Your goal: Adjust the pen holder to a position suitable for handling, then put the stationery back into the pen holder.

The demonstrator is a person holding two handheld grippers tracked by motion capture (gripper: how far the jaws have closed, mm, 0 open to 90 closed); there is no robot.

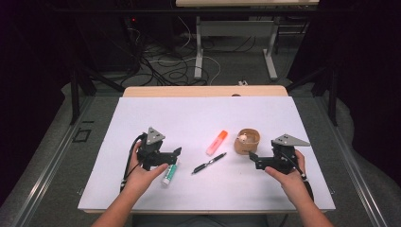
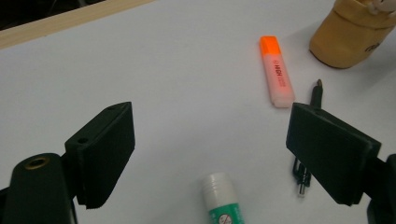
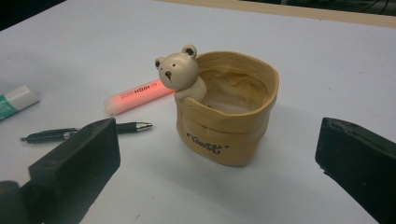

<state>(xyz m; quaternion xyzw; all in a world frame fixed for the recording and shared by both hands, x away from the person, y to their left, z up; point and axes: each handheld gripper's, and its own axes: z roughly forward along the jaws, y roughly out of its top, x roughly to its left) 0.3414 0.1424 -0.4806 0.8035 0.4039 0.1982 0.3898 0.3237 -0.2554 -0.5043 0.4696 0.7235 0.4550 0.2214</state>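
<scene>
- The orange highlighter (image 1: 217,142) carries dark lettering along its barrel; in the right gripper view it reads roughly "HIGH", the rest too small to make out.
- The tan pouch-shaped holder (image 3: 229,116), with a small bear figure (image 3: 180,72) at its rim, has a dark scripted word on its front that I cannot read.
- The glue stick (image 2: 222,200) has a white cap and a green label with a small red round mark; its print is illegible.
- The left tool (image 1: 166,158) is wide open and grips nothing; the glue stick lies on the surface between its jaws, toward the near edge, untouched.
- The right tool (image 1: 255,158) is also wide open and empty, facing the holder just ahead of it without touching.
- A black pen (image 1: 208,163) lies between the two tools, near the highlighter.
- The far half of the white surface (image 1: 189,113) is bare, as are both far corners; the things cluster in the middle, well away from the side edges.
</scene>
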